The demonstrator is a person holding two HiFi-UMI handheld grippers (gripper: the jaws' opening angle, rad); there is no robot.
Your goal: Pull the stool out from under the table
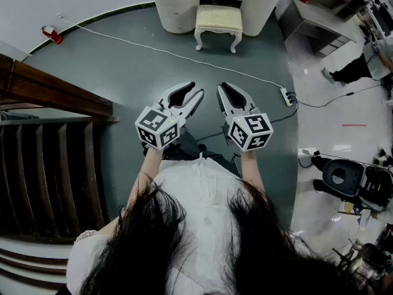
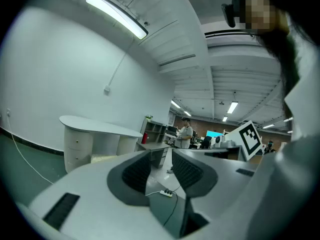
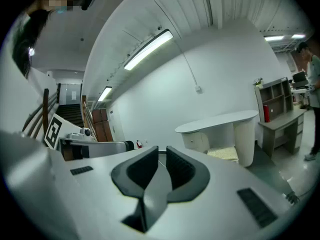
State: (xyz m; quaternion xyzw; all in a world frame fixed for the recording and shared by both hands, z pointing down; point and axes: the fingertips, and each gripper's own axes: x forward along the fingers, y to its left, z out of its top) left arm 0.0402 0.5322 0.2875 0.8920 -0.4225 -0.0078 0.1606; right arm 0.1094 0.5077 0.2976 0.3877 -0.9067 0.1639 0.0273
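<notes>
Closest to you, your left gripper (image 1: 196, 89) has its dark ribbed jaws a little apart with nothing between them. Your right gripper (image 1: 220, 89) has its jaws pressed together, also empty. Both are held side by side in front of your body, pointing ahead and slightly down.

Beyond them lies bare grey-green floor (image 1: 123, 72), crossed by a thin white cable (image 1: 172, 54) that runs between you and the furniture.

Farther on is the cream-cushioned stool with white curved legs (image 1: 218, 22). It stands straight ahead of both grippers and well apart from them, tucked into the knee space of the white curved-top table (image 1: 178, 8) against the wall. Its front half shows on the open floor.

The seat's long axis runs side to side along the table front, so its long front edge faces you. The way out is straight back toward you.

The right gripper looks slightly better lined up with the seat's middle, though the wide-angle view makes that uncertain. Neither is clearly nearer.
</notes>
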